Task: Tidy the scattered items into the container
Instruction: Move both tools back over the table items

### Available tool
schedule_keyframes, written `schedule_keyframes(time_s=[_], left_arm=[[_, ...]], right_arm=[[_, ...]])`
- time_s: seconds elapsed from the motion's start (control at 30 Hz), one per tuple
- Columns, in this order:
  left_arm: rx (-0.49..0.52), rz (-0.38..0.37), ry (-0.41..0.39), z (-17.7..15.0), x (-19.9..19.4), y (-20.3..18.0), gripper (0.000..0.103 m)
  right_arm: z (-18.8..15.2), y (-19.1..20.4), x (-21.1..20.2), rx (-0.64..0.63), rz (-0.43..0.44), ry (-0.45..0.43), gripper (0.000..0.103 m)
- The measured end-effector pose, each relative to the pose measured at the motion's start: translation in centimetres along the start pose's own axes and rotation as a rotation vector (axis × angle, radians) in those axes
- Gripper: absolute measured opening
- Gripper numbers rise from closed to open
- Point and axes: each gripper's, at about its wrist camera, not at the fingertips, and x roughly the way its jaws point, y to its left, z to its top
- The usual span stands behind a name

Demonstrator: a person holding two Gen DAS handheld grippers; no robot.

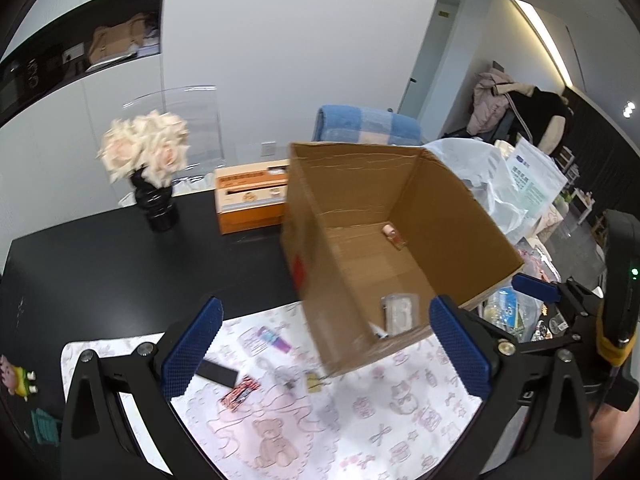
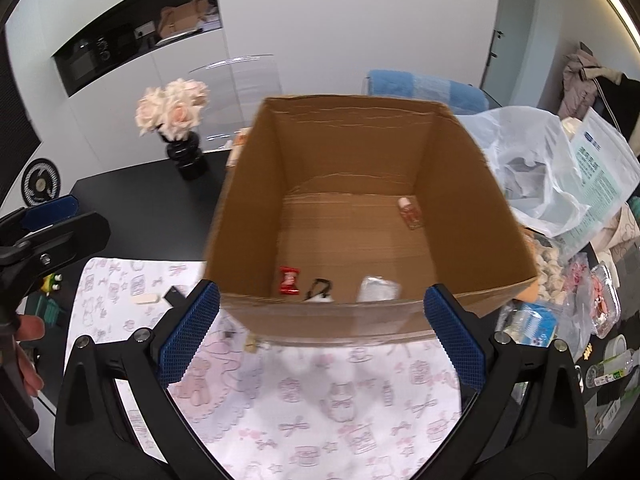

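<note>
We are seeing a matt brown cardboard box (image 2: 360, 152) sitting on a soft printed cloth (image 2: 320, 408) over a smooth black table (image 1: 120, 256). We are noticing a glossy black vase (image 1: 157, 204), crinkled translucent plastic bags (image 2: 532, 160), and the textured blue pads (image 1: 192, 348).

Box (image 2: 372, 208) stands on table (image 1: 100, 264), its near edge over the cloth (image 2: 320, 400). Bottle (image 2: 410, 212) lies in box's far right corner; candy (image 2: 289, 280), clip (image 2: 320, 288) and packet (image 2: 378, 290) along its near wall. Vase (image 1: 156, 200) is set left of box, tissue box (image 1: 250, 200) between them. Bags (image 2: 532, 168) are piled right of box.
</note>
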Motion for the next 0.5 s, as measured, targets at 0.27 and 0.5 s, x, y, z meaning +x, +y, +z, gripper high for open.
schedule_keyframes(time_s=[0.27, 0.5], left_arm=[[-0.063, 0.056, 0.027, -3.9, -0.9, 6.3, 0.103], [-0.092, 0.097, 0.092, -8.5, 0.5, 10.3, 0.103]], right_arm=[[-3.3, 7.5, 1.2, -0.111, 0.054, 0.032, 0.103], [-7.0, 10.6, 4.1, -0.114, 0.120, 0.086, 0.103]])
